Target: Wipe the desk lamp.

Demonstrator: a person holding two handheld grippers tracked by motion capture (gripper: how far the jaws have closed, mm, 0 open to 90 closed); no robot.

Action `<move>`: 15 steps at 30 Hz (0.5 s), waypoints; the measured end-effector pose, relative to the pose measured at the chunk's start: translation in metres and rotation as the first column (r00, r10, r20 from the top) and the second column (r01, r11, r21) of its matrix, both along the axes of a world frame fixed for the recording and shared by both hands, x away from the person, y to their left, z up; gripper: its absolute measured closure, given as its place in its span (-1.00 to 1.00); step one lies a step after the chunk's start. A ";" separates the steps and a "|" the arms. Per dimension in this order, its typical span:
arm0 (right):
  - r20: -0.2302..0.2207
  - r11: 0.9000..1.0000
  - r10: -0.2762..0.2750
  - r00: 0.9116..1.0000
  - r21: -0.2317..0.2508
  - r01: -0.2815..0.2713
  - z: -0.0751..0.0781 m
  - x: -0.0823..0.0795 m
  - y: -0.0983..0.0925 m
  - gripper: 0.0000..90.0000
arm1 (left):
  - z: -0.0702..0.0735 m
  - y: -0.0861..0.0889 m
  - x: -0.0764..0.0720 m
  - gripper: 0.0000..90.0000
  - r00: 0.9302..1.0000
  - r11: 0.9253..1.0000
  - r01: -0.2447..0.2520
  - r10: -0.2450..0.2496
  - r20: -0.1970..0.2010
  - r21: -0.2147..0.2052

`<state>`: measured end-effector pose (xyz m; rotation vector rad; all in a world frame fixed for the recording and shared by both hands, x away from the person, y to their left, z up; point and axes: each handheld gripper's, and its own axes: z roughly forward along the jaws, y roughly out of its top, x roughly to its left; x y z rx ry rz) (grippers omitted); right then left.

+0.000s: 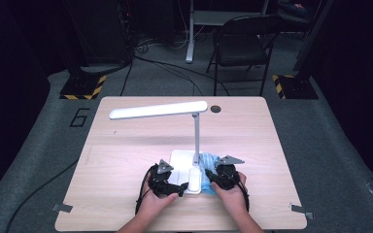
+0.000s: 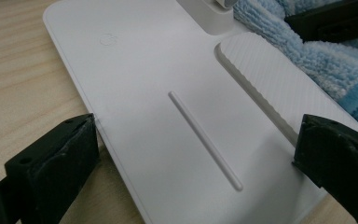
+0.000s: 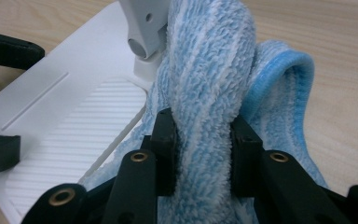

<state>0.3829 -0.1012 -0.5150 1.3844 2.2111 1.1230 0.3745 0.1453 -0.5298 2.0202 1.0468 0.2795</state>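
right gripper (image 3: 200, 140) jaws pinch a blue microfiber cloth (image 3: 209, 70), lower folds hidden; left gripper (image 2: 191, 154) jaws span the lamp base (image 2: 168, 74), contact unclear.

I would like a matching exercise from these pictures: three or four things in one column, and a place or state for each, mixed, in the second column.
Things:
1. left tongs
2. right tongs
3. lamp head
4. cloth

Places or states:
A. folded against the lamp post
B. one jaw at each side edge of the lamp base
C. shut on blue terry
D. level, high above the table

Pairs: 1-B, 2-C, 3-D, 4-A
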 end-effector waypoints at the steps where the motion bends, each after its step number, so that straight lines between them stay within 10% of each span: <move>1: 0.007 1.000 0.001 1.000 0.006 -0.001 0.000 -0.002 0.001 0.52 | 0.000 0.000 0.000 -1.00 1.000 1.000 -0.003 0.003 0.001 0.000; 15: -0.060 0.995 0.095 0.994 0.048 -0.092 0.004 -0.045 -0.003 0.52 | 0.000 -0.003 -0.002 -1.00 1.000 1.000 -0.027 0.027 -0.003 -0.006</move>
